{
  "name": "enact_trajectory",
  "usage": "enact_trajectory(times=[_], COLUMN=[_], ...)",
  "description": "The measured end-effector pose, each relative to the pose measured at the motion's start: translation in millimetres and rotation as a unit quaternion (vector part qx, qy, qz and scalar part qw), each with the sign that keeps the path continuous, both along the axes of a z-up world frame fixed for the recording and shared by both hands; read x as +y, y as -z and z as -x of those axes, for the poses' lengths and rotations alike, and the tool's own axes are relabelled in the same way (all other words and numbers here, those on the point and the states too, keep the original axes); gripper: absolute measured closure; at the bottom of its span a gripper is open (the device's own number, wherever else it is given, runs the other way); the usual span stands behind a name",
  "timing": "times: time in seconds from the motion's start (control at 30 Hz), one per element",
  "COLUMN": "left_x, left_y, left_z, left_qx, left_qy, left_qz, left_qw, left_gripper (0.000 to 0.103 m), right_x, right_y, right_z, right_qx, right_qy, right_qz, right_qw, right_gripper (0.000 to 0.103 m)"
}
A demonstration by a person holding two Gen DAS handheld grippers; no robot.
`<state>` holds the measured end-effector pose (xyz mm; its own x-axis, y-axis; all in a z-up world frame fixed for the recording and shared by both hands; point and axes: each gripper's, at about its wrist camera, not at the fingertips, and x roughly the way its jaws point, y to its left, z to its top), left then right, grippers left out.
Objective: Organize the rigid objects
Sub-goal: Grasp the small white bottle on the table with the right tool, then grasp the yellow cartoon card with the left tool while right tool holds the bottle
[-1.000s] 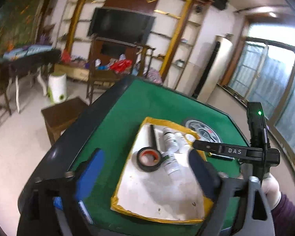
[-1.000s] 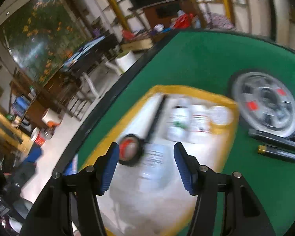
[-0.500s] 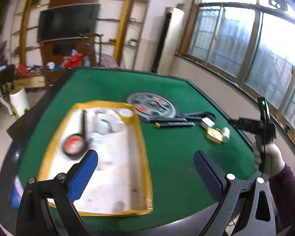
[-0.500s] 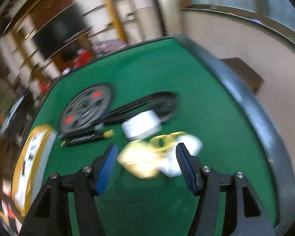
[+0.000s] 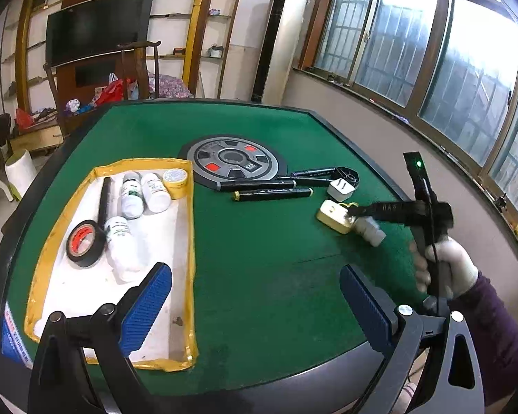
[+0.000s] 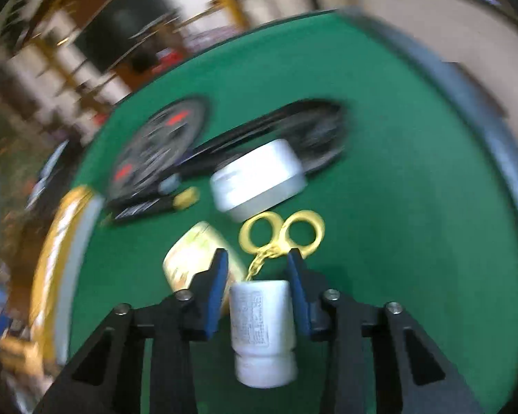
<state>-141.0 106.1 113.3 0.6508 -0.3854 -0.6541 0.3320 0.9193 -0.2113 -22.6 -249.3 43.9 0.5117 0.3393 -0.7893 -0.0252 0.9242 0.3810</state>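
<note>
While right tool closes around white bottle, yellow tin, gold scissors crowd it; left tool wide open, empty.

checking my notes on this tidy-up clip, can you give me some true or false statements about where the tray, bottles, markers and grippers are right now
1. The right gripper has a small white bottle between its jaws. True; the jaws are closing around it.
2. The left gripper holds the black tape roll. False; its jaws stand wide open and empty, and the roll lies in the yellow-rimmed tray.
3. Three white bottles already lie in the tray. True.
4. The two black markers are in the tray. False; they lie on the green table beside the round grey disc.
5. The yellow scissors are in the tray. False; they lie on the table just beyond the right gripper.
</note>
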Motion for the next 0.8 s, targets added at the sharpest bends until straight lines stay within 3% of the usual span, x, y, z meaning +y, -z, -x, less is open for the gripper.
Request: enact_trajectory(times=[0.13,0.27,0.33,0.43,0.5,0.67,0.8], left_x=[-18.8,-44.9,-54.5,-71.6,-81.9,-104.3,-119.1], left_y=[6.1,19.5,26.0,36.8,45.2,63.2,70.0], left_z=[-8.6,-21.6,-29.5,-46.5,-60.2,-89.6,-103.7], left_qx=[0.014,0.040,0.055,0.080,0.099,0.138,0.145], left_qy=[0.013,0.028,0.030,0.028,0.021,0.002,-0.011], left_qz=[-0.006,-0.014,-0.007,0.007,0.017,0.041,0.047], left_qw=[0.9998,0.9987,0.9980,0.9964,0.9948,0.9896,0.9882], left_gripper=[0.004,0.004,0.004,0.004,0.004,0.004,0.004], right_x=[19.2,-8.5,-29.0,-53.1,-62.1,-76.9,-79.0], right_y=[-3.7,-16.9,-12.3,-1.0,-4.6,6.2,12.6], right_z=[16.4,26.6,33.3,31.9,34.0,28.6,25.7], right_qx=[-0.013,-0.081,-0.108,-0.092,-0.110,-0.089,-0.076], right_qy=[-0.073,-0.007,0.039,0.082,0.100,0.123,0.136], right_qz=[-0.037,-0.032,-0.055,-0.076,-0.078,-0.092,-0.108], right_qw=[0.997,0.996,0.992,0.989,0.986,0.984,0.982], right_gripper=[0.074,0.036,0.036,0.036,0.036,0.035,0.035])
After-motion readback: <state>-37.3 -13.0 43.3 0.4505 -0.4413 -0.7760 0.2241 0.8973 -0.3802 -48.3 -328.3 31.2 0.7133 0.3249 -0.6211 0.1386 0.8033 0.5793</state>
